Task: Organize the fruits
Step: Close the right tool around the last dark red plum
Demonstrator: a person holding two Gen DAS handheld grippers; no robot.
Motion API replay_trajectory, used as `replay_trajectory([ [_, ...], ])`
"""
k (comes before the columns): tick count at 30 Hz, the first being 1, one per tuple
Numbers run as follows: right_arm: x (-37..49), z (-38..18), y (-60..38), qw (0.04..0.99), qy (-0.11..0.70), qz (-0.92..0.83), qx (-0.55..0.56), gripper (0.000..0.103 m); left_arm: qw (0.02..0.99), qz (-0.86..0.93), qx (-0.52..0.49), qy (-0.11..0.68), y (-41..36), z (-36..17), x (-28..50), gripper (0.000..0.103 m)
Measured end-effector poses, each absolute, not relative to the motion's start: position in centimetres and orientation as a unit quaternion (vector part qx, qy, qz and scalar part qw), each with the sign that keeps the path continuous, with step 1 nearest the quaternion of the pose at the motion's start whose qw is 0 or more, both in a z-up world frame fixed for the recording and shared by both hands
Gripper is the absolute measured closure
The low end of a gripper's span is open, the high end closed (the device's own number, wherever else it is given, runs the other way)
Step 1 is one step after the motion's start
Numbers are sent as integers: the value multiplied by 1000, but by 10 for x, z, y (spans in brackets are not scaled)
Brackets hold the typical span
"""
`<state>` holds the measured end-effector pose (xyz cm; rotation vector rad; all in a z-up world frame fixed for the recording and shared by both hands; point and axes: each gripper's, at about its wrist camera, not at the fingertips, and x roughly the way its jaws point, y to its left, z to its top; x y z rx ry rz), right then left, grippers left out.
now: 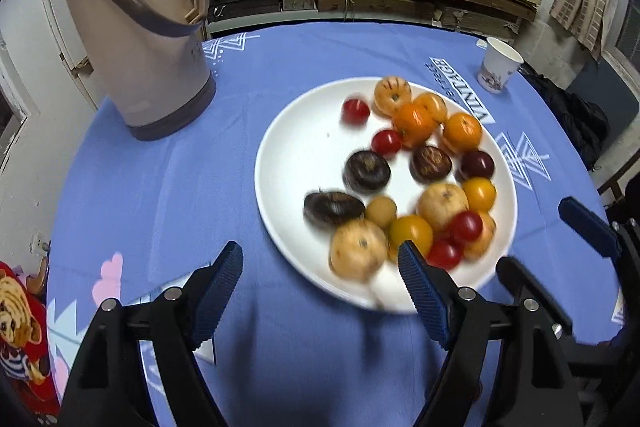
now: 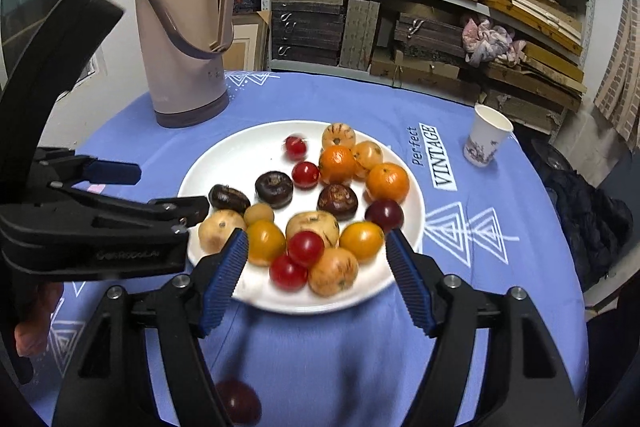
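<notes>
While nearly all the fruits (image 2: 320,203) lay mixed on the white plate (image 2: 224,155) mid-table, you held your left gripper (image 1: 320,283) and right gripper (image 2: 314,277) wide and empty. One dark fruit (image 2: 238,403) sat off-plate near the table's front edge; sorting looked barely begun.

"perfect vintage" printed on the blue tablecloth (image 2: 436,163)

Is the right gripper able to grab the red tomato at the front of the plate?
Probably yes. The right gripper is open, with the near edge of the plate between its fingers, and the red tomato lies just ahead with nothing in front of it. Neighbouring fruits crowd it, though.
</notes>
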<state>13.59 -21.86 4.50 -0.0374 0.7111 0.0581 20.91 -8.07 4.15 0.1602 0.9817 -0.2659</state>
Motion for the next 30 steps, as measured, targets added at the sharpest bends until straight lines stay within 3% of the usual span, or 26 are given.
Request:
replay_trajectory([
  [18,57,29,-220,932,362,26,0,28,869,-140,66,470,-62,42,125,22],
  [30,50,-12,-185,913,405,49,-26,28,857,-119,45,499,-23,9,98,22],
])
